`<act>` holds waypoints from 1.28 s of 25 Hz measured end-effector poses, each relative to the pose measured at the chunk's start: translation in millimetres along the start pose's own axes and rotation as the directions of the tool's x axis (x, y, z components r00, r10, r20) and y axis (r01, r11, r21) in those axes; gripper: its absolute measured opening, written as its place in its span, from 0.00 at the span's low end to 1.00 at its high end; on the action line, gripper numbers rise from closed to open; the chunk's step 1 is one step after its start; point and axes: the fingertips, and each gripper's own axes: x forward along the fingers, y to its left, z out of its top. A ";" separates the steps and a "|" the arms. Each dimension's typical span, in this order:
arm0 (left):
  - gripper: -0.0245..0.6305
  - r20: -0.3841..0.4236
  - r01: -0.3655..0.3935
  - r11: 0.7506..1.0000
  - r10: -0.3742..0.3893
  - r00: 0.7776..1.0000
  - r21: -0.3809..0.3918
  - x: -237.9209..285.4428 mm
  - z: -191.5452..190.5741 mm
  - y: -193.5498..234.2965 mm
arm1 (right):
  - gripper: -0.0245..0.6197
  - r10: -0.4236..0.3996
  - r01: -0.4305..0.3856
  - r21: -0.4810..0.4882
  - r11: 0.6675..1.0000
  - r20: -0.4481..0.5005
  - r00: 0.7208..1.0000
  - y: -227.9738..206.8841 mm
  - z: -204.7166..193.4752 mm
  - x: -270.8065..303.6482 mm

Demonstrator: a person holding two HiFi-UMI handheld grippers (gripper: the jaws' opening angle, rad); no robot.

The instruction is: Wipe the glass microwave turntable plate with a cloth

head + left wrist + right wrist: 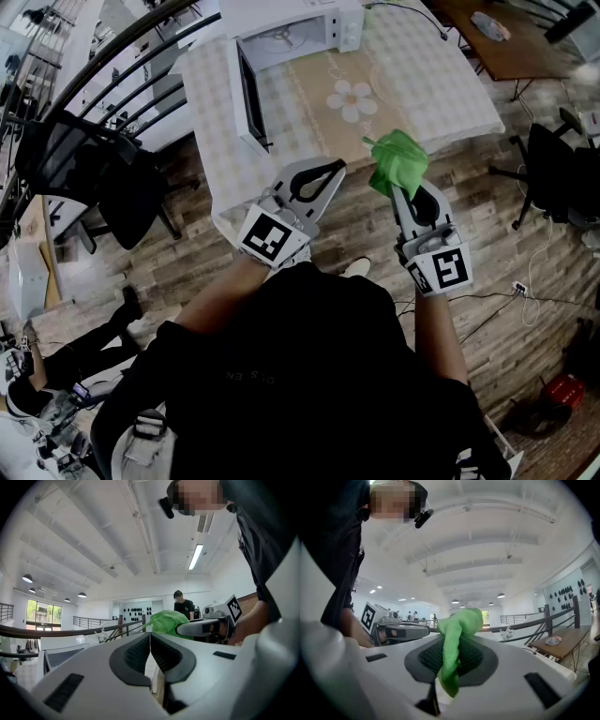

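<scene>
My right gripper [401,192] is shut on a bunched green cloth [397,161], held in the air in front of the table's near edge. In the right gripper view the green cloth [454,641] hangs clamped between the dark pads. My left gripper [330,171] is shut with nothing between its jaws, and both grippers tilt upward toward the ceiling. From the left gripper view the cloth [165,620] and the right gripper [183,629] show beyond the left gripper [150,640]. A white microwave [298,26] stands on the table with its door [249,96] swung open. The glass plate itself cannot be made out.
The table [441,89] wears a checked cloth with a daisy print [352,99]. A black office chair [89,173] stands at the left, another chair [558,173] at the right. A curved railing [122,56] runs along the upper left. A wooden desk [511,37] is far right.
</scene>
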 end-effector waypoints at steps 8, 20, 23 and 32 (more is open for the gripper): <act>0.07 -0.009 0.011 1.000 -0.011 1.000 0.002 -0.4 -3.2 -16.1 | 0.13 -0.024 0.024 0.005 1.000 -0.007 1.000 -2.4 -1.2 -17.7; 0.07 0.003 0.028 1.000 -0.028 1.000 0.008 23.9 0.6 -65.4 | 0.13 -0.011 0.011 0.039 0.999 0.008 1.000 -18.2 -4.2 -66.1; 0.07 0.003 0.020 1.000 -0.020 1.000 0.011 32.9 1.0 -79.2 | 0.13 0.001 -0.001 0.049 0.999 0.005 1.000 -24.9 -7.7 -80.9; 0.07 -0.003 -0.007 1.000 0.007 1.000 0.018 59.4 -2.5 -101.7 | 0.13 0.045 -0.044 0.057 0.997 -0.007 0.999 -44.3 -16.3 -103.7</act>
